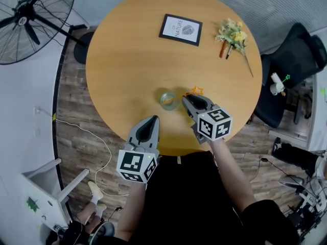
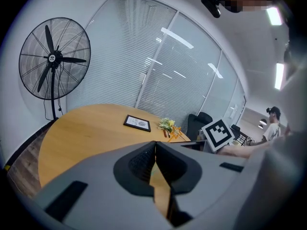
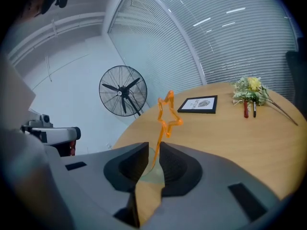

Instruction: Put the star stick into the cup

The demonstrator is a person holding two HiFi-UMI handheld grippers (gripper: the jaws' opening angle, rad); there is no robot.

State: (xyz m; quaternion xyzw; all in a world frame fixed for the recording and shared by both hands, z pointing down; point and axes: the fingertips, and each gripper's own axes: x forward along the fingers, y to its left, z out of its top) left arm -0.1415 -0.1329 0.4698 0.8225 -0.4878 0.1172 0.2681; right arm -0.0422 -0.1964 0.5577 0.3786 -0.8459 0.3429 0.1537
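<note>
Clearly the right hand-held gripper (image 1: 187,99) was doing the work: its jaws were pinched on the thin shaft of the star stick (image 3: 167,110), and in the right gripper view the orange star stood up above the jaw tips, leaning a little to one side. Gripping low on the shaft left the star end free and let the lower end lead toward the cup (image 1: 167,100), a small clear glass standing on the tabletop (image 1: 127,60) just to the left of those jaws. In the head view the star sat just to the right of the cup, not over it, so the stick was judged not yet inside. Its lower end was hidden behind the jaws, and whether it had reached the rim could not be told.

The left hand-held gripper (image 1: 152,118) hung near the front edge of the tabletop, apart from the cup, jaws pressed together with nothing between them. It looked parked out of the way, though close enough to steady the glass if needed.

A framed print (image 1: 181,29) and a flower sprig (image 1: 233,34) lay at the far side, well apart from the work. The cup was light and clear, so a sideways nudge from the stick could tip it.
</note>
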